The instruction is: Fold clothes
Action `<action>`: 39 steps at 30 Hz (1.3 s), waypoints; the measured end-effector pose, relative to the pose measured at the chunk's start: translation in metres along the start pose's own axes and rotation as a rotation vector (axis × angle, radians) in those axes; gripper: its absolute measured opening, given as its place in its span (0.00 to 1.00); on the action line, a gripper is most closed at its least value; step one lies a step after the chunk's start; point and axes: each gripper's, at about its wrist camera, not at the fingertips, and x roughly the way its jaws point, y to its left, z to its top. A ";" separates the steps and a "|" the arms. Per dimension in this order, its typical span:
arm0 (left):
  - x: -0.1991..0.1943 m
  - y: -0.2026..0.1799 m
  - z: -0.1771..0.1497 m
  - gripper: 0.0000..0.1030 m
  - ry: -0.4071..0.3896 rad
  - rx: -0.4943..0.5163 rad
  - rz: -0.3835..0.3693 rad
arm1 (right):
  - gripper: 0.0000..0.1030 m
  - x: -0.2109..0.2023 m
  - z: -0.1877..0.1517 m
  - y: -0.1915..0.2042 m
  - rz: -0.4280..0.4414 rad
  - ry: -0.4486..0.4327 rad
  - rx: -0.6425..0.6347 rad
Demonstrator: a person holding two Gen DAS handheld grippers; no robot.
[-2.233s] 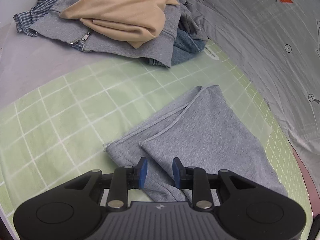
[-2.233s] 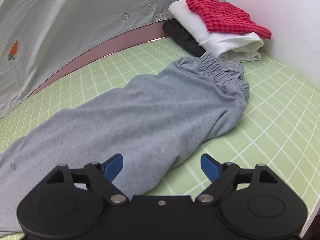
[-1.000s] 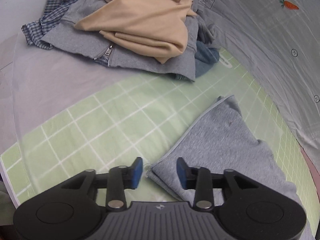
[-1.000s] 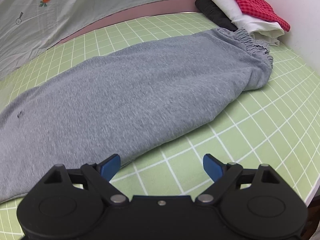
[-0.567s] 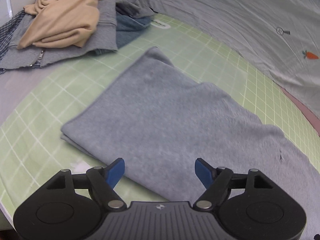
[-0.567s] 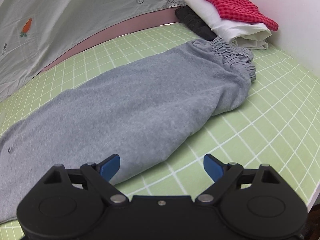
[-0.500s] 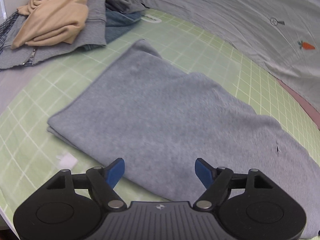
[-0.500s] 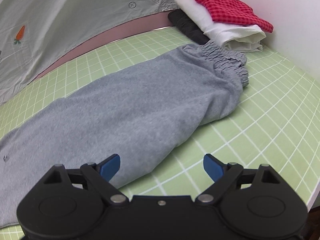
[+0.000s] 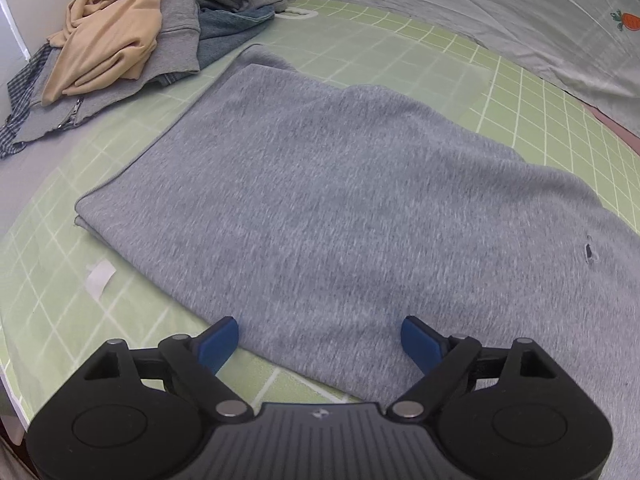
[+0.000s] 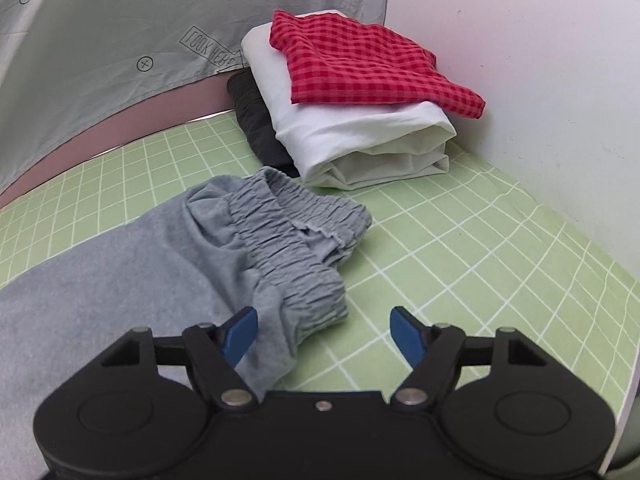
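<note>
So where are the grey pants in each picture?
Left wrist view: the grey pants fill the middle, leg end at left, above the open left gripper.
Right wrist view: their gathered waistband sits centre-left, just beyond the open right gripper.
Shared landmark: the green grid mat under them.

The trousers (image 9: 340, 184) are made of soft, matt grey fleecy cloth, gathered into ribbed elastic at the waistband (image 10: 288, 236). The mat (image 10: 460, 248) is seen as smooth, matt green plastic.
</note>
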 end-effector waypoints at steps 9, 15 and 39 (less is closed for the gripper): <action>0.003 0.000 0.000 1.00 0.008 -0.050 0.047 | 0.32 0.034 0.002 -0.010 0.160 0.032 -0.059; 0.005 0.004 0.002 1.00 0.014 -0.058 0.030 | 0.16 0.033 0.016 -0.031 0.136 -0.039 -0.079; -0.016 0.074 0.009 1.00 -0.044 -0.088 -0.059 | 1.00 -0.061 -0.043 0.090 0.241 -0.007 -0.109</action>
